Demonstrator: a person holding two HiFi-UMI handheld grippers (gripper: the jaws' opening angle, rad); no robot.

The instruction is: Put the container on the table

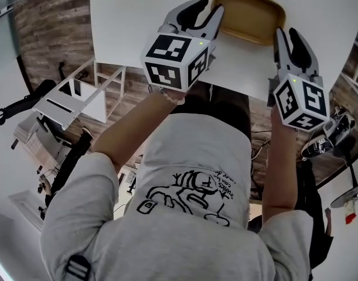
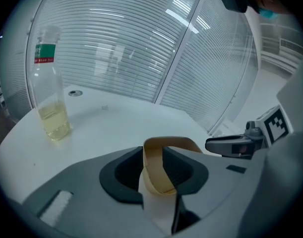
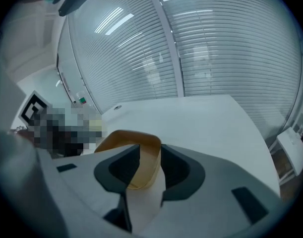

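A tan shallow container [image 1: 249, 13] with rounded corners hangs over the white table [image 1: 137, 16] near its front edge; whether it rests on the top I cannot tell. My left gripper [image 1: 209, 9] is shut on its left rim, and my right gripper [image 1: 287, 37] is shut on its right rim. In the left gripper view the tan rim [image 2: 158, 175] sits pinched between the jaws of the left gripper [image 2: 153, 165], with the right gripper [image 2: 240, 144] across from it. In the right gripper view the container's wall [image 3: 144, 167] is clamped by the right gripper [image 3: 144, 165].
A clear bottle [image 2: 49, 100] with some yellowish liquid stands on the table, far left of the container. A white rack [image 1: 73, 98] stands on the wood floor at the left, below the table edge. Cables and shoes [image 1: 325, 139] lie at the right.
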